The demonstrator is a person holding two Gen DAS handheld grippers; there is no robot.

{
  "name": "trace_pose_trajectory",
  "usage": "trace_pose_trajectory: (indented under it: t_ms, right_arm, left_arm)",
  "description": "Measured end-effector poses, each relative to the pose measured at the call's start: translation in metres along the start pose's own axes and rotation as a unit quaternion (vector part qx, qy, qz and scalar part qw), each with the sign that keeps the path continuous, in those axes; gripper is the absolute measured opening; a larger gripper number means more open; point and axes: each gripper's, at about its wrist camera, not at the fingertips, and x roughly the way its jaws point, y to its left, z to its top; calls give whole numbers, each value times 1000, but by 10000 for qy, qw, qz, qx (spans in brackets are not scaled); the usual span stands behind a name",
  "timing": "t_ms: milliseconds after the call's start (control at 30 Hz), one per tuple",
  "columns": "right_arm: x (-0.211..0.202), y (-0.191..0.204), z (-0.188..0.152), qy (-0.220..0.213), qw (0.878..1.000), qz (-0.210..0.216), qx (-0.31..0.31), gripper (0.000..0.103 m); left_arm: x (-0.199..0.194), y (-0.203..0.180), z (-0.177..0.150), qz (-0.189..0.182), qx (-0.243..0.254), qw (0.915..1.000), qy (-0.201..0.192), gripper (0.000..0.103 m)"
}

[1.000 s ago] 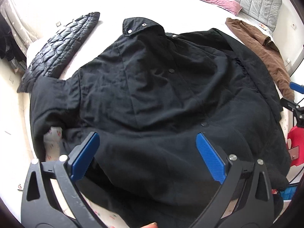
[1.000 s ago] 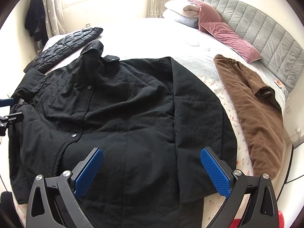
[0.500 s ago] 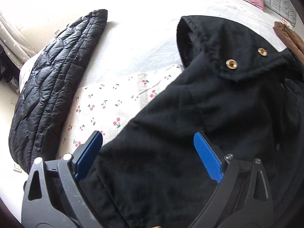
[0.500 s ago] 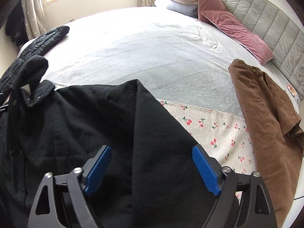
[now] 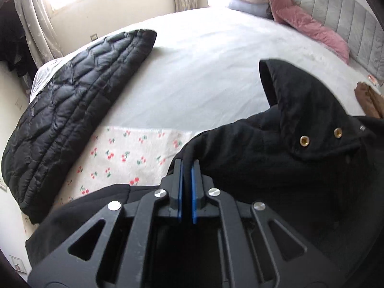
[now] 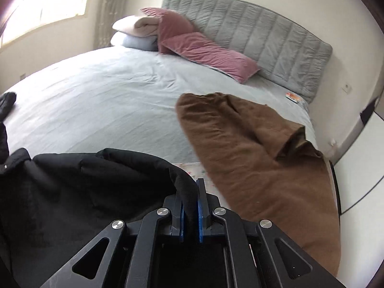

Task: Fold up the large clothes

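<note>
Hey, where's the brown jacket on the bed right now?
In the right wrist view the brown jacket lies along the bed's right side, below the grey headboard, just right of the right gripper.

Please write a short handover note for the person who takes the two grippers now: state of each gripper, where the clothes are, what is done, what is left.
Left gripper: shut on the black coat, at an edge beside the collar.
Right gripper: shut on the coat's other edge.
Clothes: coat lies on the bed; puffer jacket to its left, brown jacket to its right, both untouched.
Done: both edges gripped.
Left: no fold made yet; probably carry the gripped edges over, then fold the other two.
</note>
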Motion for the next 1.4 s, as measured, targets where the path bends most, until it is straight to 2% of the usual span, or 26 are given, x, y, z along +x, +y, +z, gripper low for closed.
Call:
trace_pose_trajectory:
  t_ms: [67, 100, 133, 167, 200, 267, 333, 400, 500, 600, 800, 1000, 1233, 1400]
  right_arm:
    - [6, -21, 4, 157, 9997, -145, 109, 11]
    - [7, -23, 4, 322, 9994, -59, 83, 13]
    - [1, -28, 0, 412, 9990, 174, 83, 18]
    - [-6, -28, -4, 405, 9985, 376, 47, 25]
    - [-15, -24, -12, 397, 9977, 541, -46, 29]
    - [-40, -24, -24, 399, 9961, 746, -251, 44]
    - [-63, -29, -32, 395, 9938, 993, -291, 54]
    - [-86, -36, -44, 484, 9902, 1279, -275, 59]
    - [-116, -46, -65, 600, 9850, 1598, -243, 63]
    - [-144, -54, -90, 704, 9803, 1835, -189, 69]
    - [-186, -62, -149, 893, 9715, 2192, -119, 75]
    - [-215, -61, -210, 1030, 9620, 2528, -62, 76]
    - [-237, -50, -264, 1161, 9569, 2661, -76, 76]
    - [-245, -49, -286, 1137, 9572, 2661, -59, 76]
  left_arm:
    - [-6, -17, 12, 77, -95, 9999, -122, 10]
    - [-6, -24, 15, 157, -60, 9999, -26, 19]
    - [-9, -36, 15, 154, 40, 9998, 133, 23]
    - [-14, -44, 14, 70, 124, 9997, 209, 33]
    - [-20, -50, 11, -16, 206, 9995, 240, 48]
    - [-39, -65, 2, -116, 359, 9991, 198, 66]
    - [-62, -67, -7, -205, 458, 9986, 151, 74]
    - [-80, -69, -22, -282, 511, 9980, 227, 80]
    - [-109, -74, -49, -344, 604, 9971, 295, 83]
    - [-134, -79, -79, -636, 626, 9948, 485, 83]
    - [-191, -91, -147, -924, 709, 9921, 456, 92]
    - [-229, -96, -207, -678, 1055, 9912, 415, 92]
    - [-254, -88, -255, -659, 819, 9935, 447, 93]
    - [-260, -79, -286, -587, 621, 9949, 534, 93]
